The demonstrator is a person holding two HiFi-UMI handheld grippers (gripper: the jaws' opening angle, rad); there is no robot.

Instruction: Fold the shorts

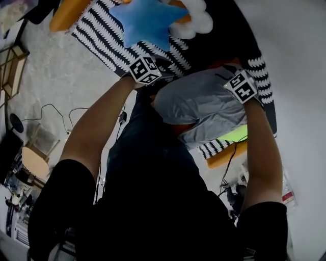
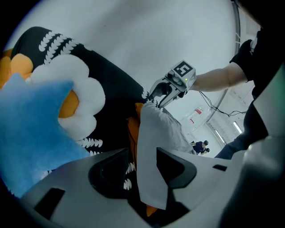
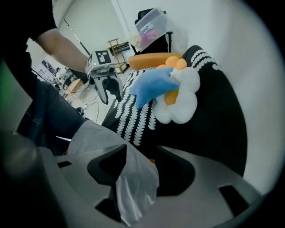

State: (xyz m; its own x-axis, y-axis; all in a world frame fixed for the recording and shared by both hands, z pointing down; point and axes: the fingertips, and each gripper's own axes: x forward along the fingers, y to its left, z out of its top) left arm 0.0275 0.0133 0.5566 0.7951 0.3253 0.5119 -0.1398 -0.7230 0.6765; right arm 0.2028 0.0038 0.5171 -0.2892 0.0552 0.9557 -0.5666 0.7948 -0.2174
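Note:
The grey shorts (image 1: 204, 104) hang in the air between my two grippers, over a black mat. In the left gripper view one edge of the shorts (image 2: 156, 129) drops between the jaws of my left gripper (image 2: 142, 153). Those jaws stand apart, with a dark gap beside the cloth. My right gripper (image 3: 140, 153) has another fold of the shorts (image 3: 95, 138) lying between its wide-set jaws. Each gripper shows in the other's view: the right gripper (image 2: 156, 99) at the far corner of the cloth, the left gripper (image 3: 110, 94) beyond it.
The black mat with white leaf print (image 1: 107, 35) carries a blue star cushion (image 1: 145, 23), a white flower cushion (image 1: 196, 23) and an orange bolster (image 1: 69, 15). A lime-green patch (image 1: 237, 133) peeks from under the shorts. Cables (image 1: 56, 109) and wooden furniture (image 1: 12, 66) lie at the left.

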